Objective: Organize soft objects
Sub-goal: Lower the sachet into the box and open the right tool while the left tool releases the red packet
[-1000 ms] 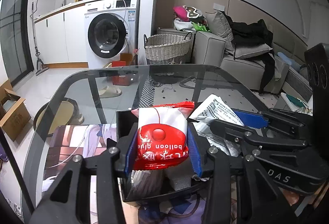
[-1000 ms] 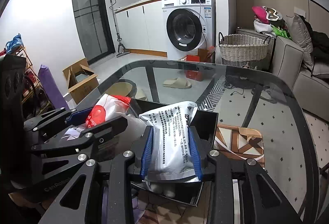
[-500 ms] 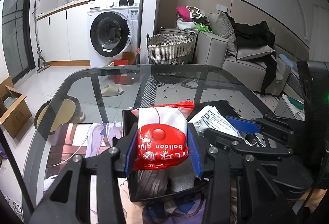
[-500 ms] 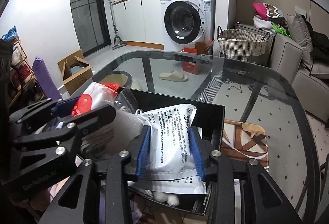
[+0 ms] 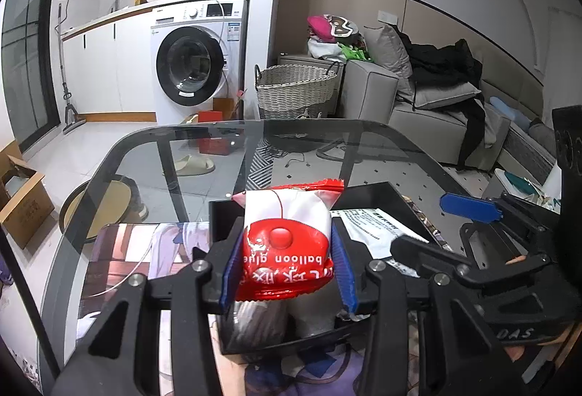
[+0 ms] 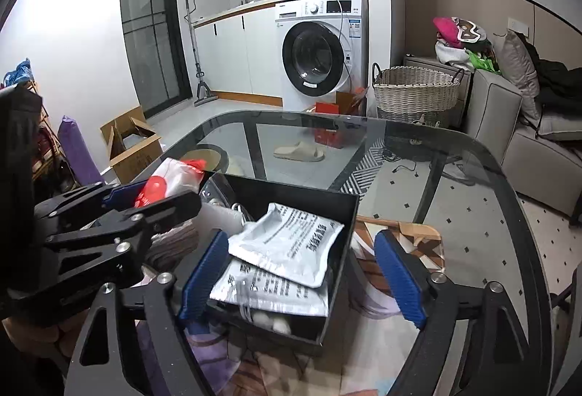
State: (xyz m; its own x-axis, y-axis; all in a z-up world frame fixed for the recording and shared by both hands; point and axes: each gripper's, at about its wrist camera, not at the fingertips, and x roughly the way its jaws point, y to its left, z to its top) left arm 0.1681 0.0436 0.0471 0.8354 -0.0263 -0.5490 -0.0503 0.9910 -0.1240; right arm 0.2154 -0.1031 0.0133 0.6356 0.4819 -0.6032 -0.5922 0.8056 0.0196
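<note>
- Since 1 s ago: white pouch (image 6: 287,245) has left the right gripper (image 6: 302,278) and dropped into the black box (image 6: 291,192); it was clamped upright between the pads before.
- Right gripper: jaws opening, blue pads wide apart, nothing pressed; the pouch lies tilted just ahead of and between them, touching neither.
- Counts: 2 white printed pouches in the box, upper one atop a second pouch (image 6: 265,294); 1 red-and-white "balloon glue" packet (image 5: 287,243); 2 grippers.
- Left gripper (image 5: 287,272): clenched on the red packet, held upright over the box's near-left part.
- Left wrist view only: packet's label, read upside down, plus a clear bag low in the box.
- Right wrist view only: both pouches stacked at the box's right side, small white lumps below them.
- Box sits on the glass table (image 6: 454,178).
</note>
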